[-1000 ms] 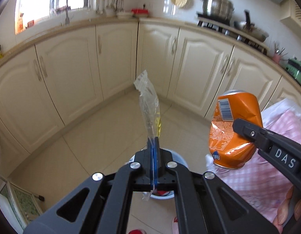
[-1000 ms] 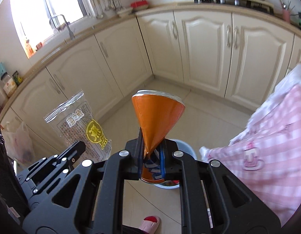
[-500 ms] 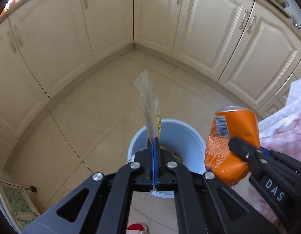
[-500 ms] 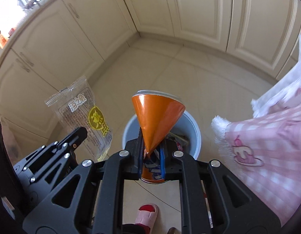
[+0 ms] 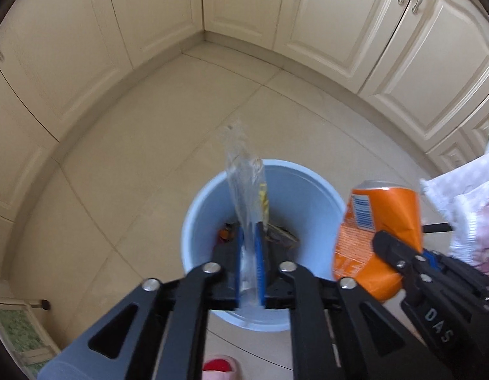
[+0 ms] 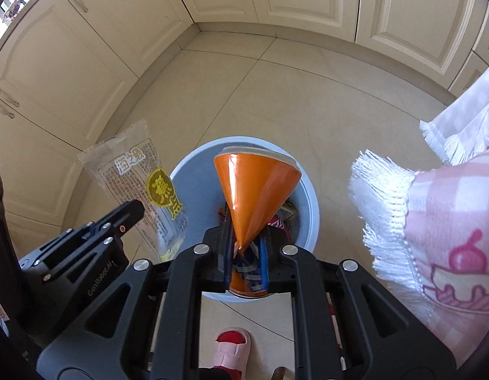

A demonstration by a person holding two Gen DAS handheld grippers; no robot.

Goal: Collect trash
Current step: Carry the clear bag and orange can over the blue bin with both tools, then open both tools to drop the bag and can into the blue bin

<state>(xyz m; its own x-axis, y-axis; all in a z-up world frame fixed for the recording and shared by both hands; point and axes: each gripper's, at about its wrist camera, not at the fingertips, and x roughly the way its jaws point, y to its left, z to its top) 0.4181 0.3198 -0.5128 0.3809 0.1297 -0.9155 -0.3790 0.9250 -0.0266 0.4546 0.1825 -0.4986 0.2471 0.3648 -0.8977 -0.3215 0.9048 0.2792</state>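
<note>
A pale blue trash bin (image 5: pixel 311 190) stands on the tiled floor below both grippers, with some trash inside; it also shows in the right wrist view (image 6: pixel 309 202). My left gripper (image 5: pixel 248 237) is shut on a clear plastic wrapper (image 5: pixel 241 171) with yellow print, held upright over the bin's mouth. The wrapper shows flat in the right wrist view (image 6: pixel 140 177). My right gripper (image 6: pixel 246 234) is shut on a crushed orange can (image 6: pixel 254 190), held over the bin. The can also shows at the right of the left wrist view (image 5: pixel 377 231).
Cream cabinet doors (image 5: pixel 355 25) curve around the floor at the back and left. A pink checked tablecloth with a white fringe (image 6: pixel 441 215) hangs at the right. A foot in a pink and red slipper (image 6: pixel 231 348) stands just before the bin.
Both grippers have tilted down and moved over the bin, which now fills the lower middle of both views. The countertop has dropped out of view. Both grips hold unchanged.
</note>
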